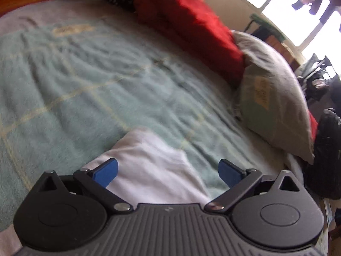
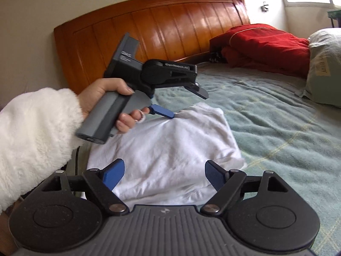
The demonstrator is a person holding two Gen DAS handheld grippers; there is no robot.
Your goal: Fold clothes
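A white garment (image 2: 170, 145) lies folded into a thick bundle on the green blanket (image 2: 277, 128) of a bed. In the right wrist view my right gripper (image 2: 164, 166) hovers open just over its near edge, blue pads spread to either side. A hand in a fluffy white sleeve (image 2: 36, 132) holds my left gripper (image 2: 188, 105) over the garment's far end; it is open, and its lower blue fingertip (image 2: 164, 111) touches the cloth. In the left wrist view the left gripper (image 1: 167, 166) stands open above the white garment (image 1: 153, 170), nothing between its pads.
A folded red blanket (image 2: 262, 47) and a grey-green pillow (image 2: 324, 68) lie at the head of the bed by the wooden headboard (image 2: 162, 25). The left wrist view shows a dark object (image 1: 328, 155) past the pillow (image 1: 275, 106) at the bed's edge.
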